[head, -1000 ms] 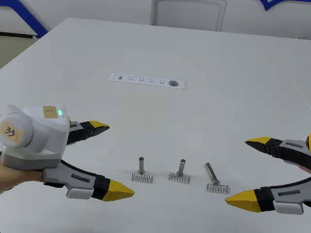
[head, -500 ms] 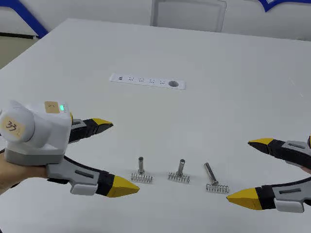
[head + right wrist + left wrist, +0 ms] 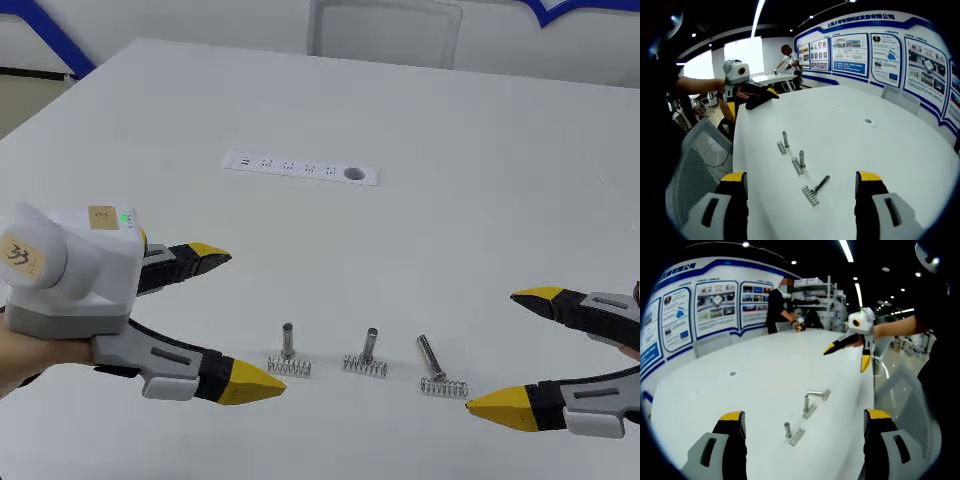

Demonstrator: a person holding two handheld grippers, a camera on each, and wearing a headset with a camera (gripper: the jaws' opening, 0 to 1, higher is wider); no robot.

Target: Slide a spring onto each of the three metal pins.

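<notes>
No spring is fitted yet; all three steps remain. The pins (image 3: 369, 344), two upright and one lying, form a row on the desk (image 3: 450, 200), on the person's side of the power strip (image 3: 300, 168). The springs (image 3: 365, 368) lie loose beside them. The left claw (image 3: 240, 316) and right claw (image 3: 502, 350) flank the row, jaws apart, empty.

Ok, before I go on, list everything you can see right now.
pins: 3, metal, in a row on the table; left and middle upright, right lying down
springs: 3, metal, lying one by each pin, none on a pin
power strip: 1, white, mid-table
table: 1, white
chair: 1, pale, far side of the table
person: 1, dark top, background
left gripper: 1, grey, yellow-tipped fingers, open, left of the pins
right gripper: 1, same colours, open, right of the pins
</notes>
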